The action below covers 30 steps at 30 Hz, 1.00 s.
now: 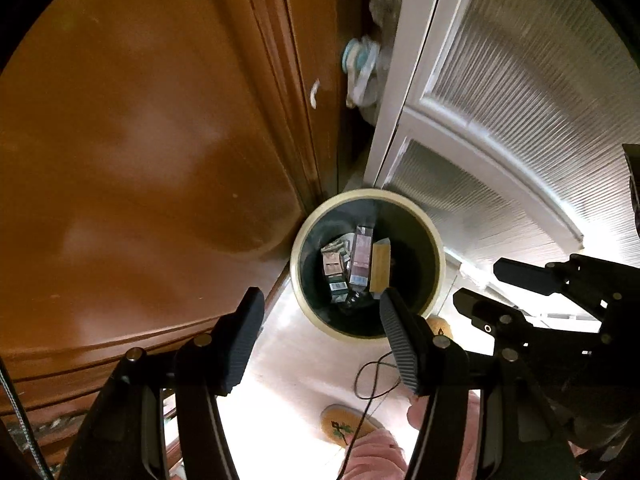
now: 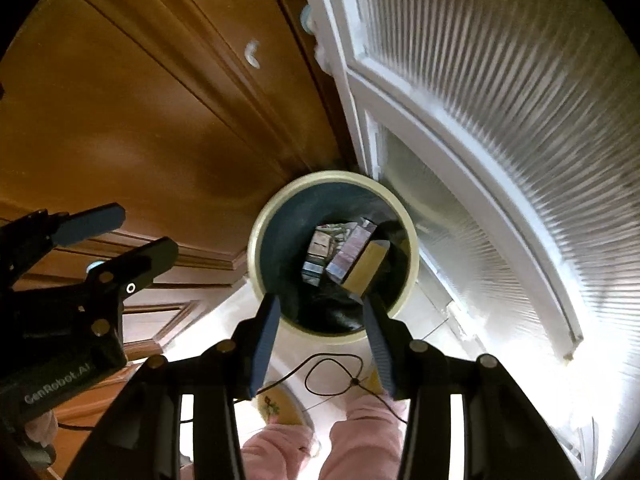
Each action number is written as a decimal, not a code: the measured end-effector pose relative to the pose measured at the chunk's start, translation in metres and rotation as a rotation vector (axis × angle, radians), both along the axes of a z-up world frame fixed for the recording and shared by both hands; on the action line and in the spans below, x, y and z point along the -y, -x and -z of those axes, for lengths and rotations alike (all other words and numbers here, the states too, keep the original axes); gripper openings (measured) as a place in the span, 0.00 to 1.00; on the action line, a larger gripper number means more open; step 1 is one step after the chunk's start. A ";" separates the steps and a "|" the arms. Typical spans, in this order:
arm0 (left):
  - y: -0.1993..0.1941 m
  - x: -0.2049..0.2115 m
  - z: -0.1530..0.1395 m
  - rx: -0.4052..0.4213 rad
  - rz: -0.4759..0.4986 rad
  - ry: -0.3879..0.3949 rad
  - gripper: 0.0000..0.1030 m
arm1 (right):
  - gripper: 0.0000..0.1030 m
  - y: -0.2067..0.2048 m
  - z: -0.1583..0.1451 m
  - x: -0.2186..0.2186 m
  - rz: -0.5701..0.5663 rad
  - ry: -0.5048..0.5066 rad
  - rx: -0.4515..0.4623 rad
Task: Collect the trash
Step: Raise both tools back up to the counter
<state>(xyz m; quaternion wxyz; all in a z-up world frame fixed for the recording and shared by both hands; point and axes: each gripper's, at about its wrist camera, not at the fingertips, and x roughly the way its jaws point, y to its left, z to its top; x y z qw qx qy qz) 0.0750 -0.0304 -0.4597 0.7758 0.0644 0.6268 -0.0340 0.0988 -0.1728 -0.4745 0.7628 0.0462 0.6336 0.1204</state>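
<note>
Wooden door (image 1: 140,160), brown, panelled; upper and left parts cut off by lens edge. White door with ribbed glass (image 2: 500,120), right side blurred and overexposed. Pale floor (image 1: 304,360), washed out by glare; narrow open strip between the two doors. Round bin (image 2: 410,292), cream rim, dark liner, standing in the corner just beside both doors. Trash: several small cartons (image 1: 362,256) lying inside bin; printing too blurred to read. Left gripper (image 1: 320,340) above near rim, jaws spread, holding nothing. Right gripper (image 2: 324,340) likewise, jaws apart, empty. "GenRobot.AI" legible on left gripper body. Thin black cord (image 2: 332,376) looped on floor.
</note>
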 end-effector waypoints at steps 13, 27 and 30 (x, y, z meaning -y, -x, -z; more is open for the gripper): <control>0.024 -0.005 -0.120 0.095 -0.001 0.040 0.57 | 0.48 0.022 -0.109 0.003 0.042 0.017 0.065; 0.044 -0.017 -0.263 0.203 0.007 0.071 0.60 | 0.51 0.047 -0.241 0.008 0.061 0.017 0.160; 0.043 -0.019 -0.295 0.240 0.016 0.070 0.61 | 0.53 0.047 -0.273 0.013 0.056 0.012 0.196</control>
